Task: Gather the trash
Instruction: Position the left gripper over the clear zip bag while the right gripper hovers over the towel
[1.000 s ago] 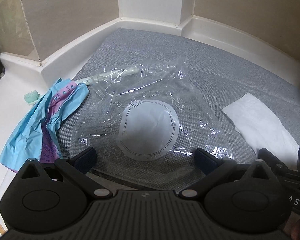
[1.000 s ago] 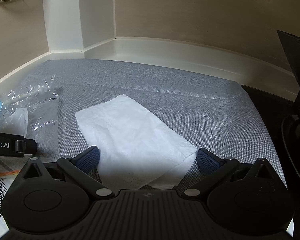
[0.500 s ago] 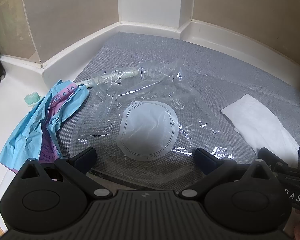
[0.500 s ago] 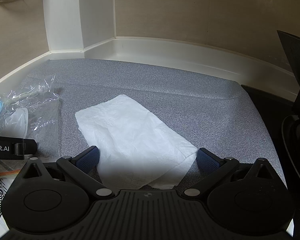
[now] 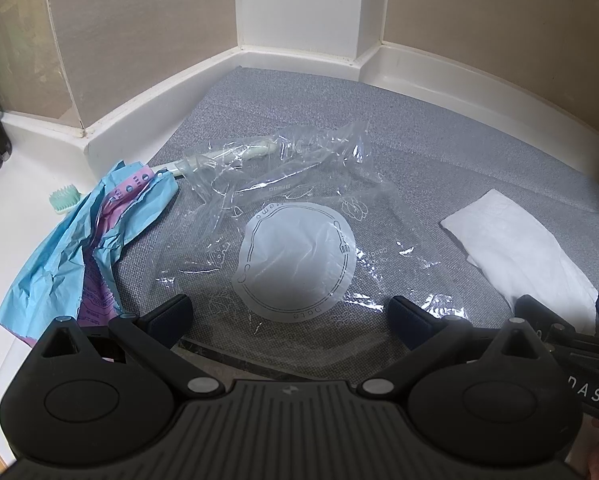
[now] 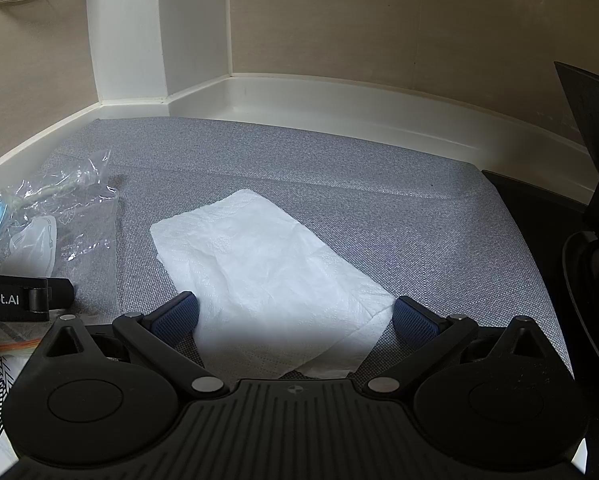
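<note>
Biggest thing here is the grey fabric mat (image 5: 439,148), filling the white-edged corner straight ahead of both grippers. On it, right in front of the left gripper (image 5: 289,314), lies a crinkled clear plastic bag (image 5: 299,216) with a round white printed label; its near edge sits between the spread fingers, and I can't tell if they touch it. That gripper is wide apart and holds nothing.

The white paper towel (image 6: 267,272) comes next, flat on the mat. Its near end runs in between the right gripper (image 6: 295,316) fingers, close against the left blue pad (image 6: 177,316). Those jaws are spread wide too, nothing pinched.

Off to the left gripper's left there's a crumpled blue and pink wrapper (image 5: 87,244), half on the mat and half on the white ledge. Smallest bit: a toothbrush (image 5: 223,157) with a mint green head, handle tucked under the far side of the plastic bag, head poking out past the wrapper.
</note>
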Available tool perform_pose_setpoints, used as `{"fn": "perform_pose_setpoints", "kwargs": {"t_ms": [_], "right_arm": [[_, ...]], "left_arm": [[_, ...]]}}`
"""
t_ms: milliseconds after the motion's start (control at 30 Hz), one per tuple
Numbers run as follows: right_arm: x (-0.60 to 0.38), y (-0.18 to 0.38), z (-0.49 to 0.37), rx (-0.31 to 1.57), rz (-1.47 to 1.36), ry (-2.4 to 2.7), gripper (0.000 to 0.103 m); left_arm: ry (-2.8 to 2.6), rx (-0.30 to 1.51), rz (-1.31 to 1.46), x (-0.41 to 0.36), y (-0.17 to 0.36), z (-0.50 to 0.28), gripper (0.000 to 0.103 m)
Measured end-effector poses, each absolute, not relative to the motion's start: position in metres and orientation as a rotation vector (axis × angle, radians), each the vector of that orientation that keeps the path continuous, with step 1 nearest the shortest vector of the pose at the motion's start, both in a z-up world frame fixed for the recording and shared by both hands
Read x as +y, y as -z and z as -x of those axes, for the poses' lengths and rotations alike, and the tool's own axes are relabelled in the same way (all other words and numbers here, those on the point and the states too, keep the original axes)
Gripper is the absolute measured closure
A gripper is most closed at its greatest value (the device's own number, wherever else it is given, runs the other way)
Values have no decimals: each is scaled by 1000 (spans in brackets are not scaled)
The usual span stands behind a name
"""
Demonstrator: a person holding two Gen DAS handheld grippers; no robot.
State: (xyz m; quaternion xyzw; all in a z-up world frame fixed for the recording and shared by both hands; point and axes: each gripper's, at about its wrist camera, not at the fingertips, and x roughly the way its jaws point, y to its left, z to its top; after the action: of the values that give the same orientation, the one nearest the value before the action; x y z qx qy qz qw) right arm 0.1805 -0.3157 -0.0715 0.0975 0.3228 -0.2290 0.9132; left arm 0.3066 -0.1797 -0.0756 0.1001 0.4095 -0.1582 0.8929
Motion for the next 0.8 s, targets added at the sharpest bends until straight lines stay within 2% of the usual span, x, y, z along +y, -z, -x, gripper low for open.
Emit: {"fn": "perform_pose_setpoints", "kwargs": {"t_ms": [400, 800], "right_arm": [[-316, 72, -181, 665, -201, 472, 0], [-316, 71, -182, 665, -198, 466, 0]], "left_arm": [[330, 836, -206, -180, 76, -306, 0], [345, 683, -176, -174, 88, -288, 0]]}}
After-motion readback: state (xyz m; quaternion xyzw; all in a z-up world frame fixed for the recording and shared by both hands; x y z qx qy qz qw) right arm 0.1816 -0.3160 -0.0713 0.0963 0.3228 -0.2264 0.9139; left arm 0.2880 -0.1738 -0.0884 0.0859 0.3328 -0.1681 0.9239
